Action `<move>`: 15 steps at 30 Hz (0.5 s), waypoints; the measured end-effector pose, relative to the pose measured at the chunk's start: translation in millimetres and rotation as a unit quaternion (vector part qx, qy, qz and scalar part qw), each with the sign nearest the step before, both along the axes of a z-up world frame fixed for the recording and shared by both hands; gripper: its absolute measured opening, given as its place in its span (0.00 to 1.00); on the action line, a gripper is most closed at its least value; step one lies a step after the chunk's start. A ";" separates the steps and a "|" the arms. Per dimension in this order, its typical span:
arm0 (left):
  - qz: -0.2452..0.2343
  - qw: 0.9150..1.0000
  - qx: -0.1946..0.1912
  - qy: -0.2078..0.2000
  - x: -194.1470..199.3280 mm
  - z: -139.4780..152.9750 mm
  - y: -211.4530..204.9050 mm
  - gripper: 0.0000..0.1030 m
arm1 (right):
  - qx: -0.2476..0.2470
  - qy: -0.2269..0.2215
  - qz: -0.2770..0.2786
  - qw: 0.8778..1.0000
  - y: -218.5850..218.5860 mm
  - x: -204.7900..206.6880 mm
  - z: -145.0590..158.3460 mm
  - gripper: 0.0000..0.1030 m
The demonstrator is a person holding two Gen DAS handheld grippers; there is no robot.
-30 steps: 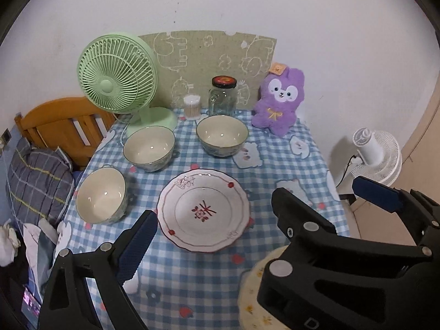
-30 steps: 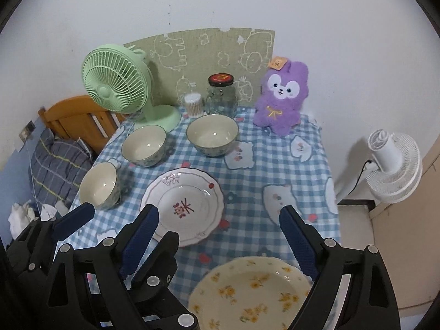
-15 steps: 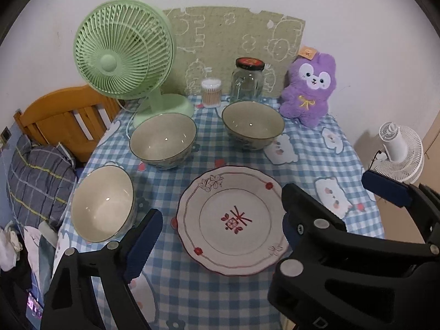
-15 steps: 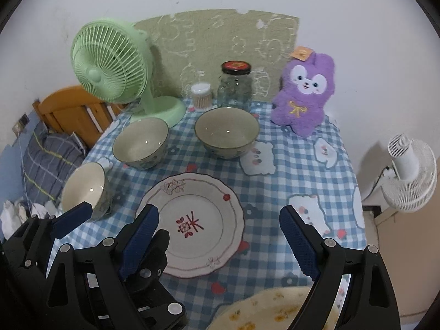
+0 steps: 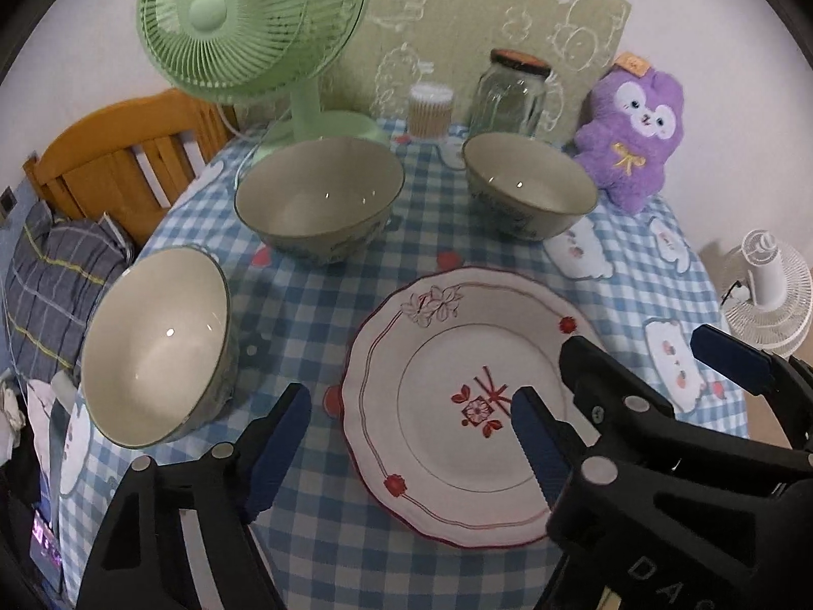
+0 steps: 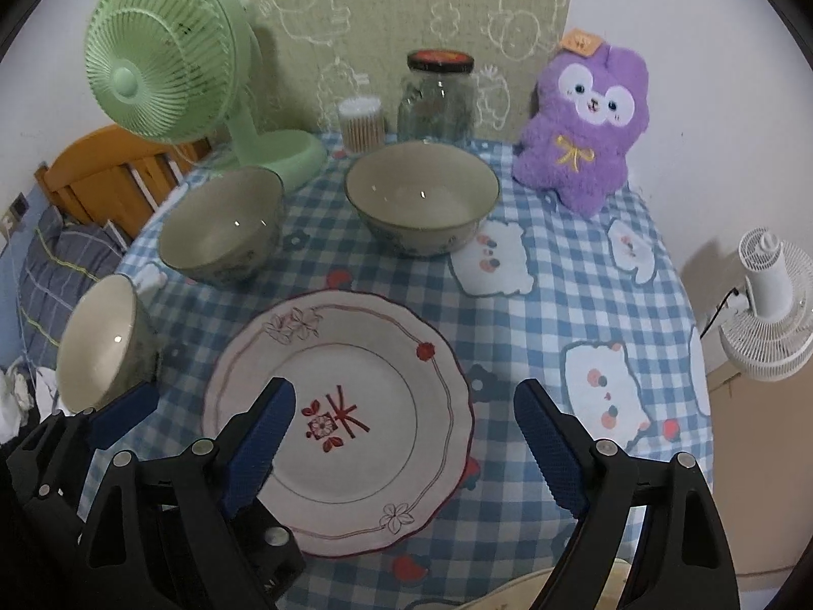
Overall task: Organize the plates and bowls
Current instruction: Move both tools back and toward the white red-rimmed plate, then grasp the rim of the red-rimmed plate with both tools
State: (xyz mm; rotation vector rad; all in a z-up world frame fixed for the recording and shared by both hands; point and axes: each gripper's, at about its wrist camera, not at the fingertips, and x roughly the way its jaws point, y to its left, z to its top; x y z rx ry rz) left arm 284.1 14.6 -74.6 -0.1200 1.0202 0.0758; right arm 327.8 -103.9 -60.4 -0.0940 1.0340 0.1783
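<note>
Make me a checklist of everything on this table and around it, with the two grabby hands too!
Surface: checked cloth covering the table.
Job's things: red-trim plate; three empty bowls; yellow-flower plate, mostly hidden at the near edge.
Clutter: green fan, jar, swab tub, purple plush.
Grippers: left gripper and right gripper open above the red-trim plate, jaws just closing, nothing held.
Cables: fan cord; wall cable.
Surroundings: wooden chair, white fan.
</note>
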 end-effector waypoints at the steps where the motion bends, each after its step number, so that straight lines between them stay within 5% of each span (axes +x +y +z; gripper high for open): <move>1: 0.001 1.000 0.001 0.002 1.2 -3.0 1.4 0.76 | -0.001 0.003 -0.001 1.000 0.5 1.3 -3.7 0.81; 13: 0.006 0.999 -0.009 0.043 12.2 -40.7 11.4 0.59 | -0.010 0.039 -0.005 0.999 6.0 13.7 -41.6 0.79; 15: 0.003 0.999 -0.014 0.045 12.8 -43.9 11.5 0.57 | -0.012 0.038 -0.007 0.999 5.1 16.0 -45.1 0.72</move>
